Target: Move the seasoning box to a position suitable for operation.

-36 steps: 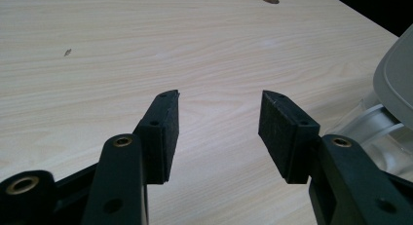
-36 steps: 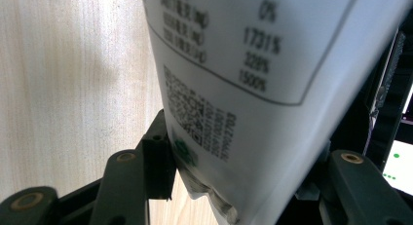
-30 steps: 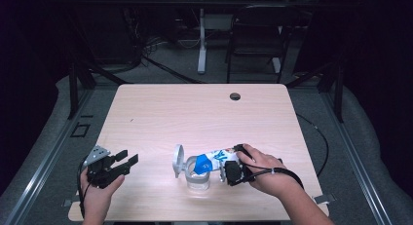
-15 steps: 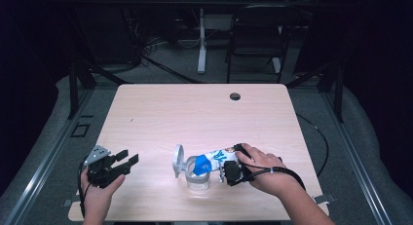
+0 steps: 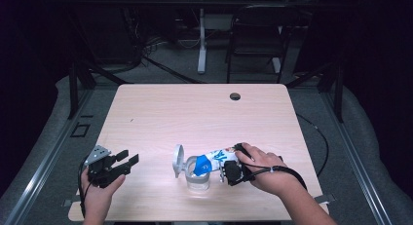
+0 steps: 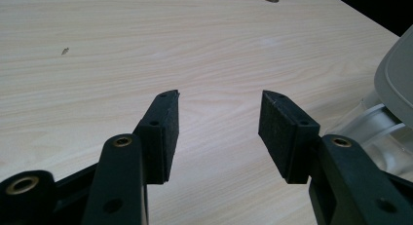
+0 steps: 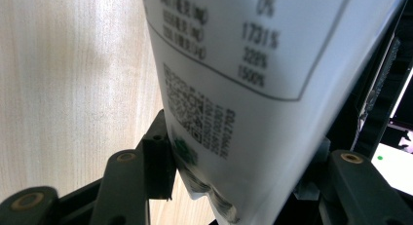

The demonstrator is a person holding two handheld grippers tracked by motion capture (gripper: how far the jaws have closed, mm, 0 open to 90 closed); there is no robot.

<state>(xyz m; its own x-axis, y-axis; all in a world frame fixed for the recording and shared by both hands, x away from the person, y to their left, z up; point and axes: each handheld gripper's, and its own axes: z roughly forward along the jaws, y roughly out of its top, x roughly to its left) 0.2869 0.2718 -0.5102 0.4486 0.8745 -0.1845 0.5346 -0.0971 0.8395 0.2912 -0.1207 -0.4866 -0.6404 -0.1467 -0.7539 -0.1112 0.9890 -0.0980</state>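
Pouring step in hand. At the lower centre of the high view, the right tongs (image 5: 229,170) are clamped on the bottom end of a white pouch (image 5: 214,160) with a blue top, held tipped over so that its blue end points down into a clear jar (image 5: 198,178) standing on the surface (image 5: 195,113). The right gripper view confirms the grip: both black jaws press the pouch's crimped bottom seam, with the printed label panel and code square running up the frame (whether anything is coming out of the pouch cannot be told). The jar's grey lid (image 5: 178,160) stands flipped open on its left side.

At the lower left of the high view, the left tongs (image 5: 129,159) hang open and empty, well apart from the jar; in the left gripper view their pads face each other over bare wood, with the lid's edge at the right margin.

Farther off, toward the upper centre, a dark cable hole (image 5: 235,96) marks the surface's far edge.

Judgement: the next move calls for keeping the pouch's mouth over the jar's opening until it is emptied, then righting it; the free tongs could steady the jar.
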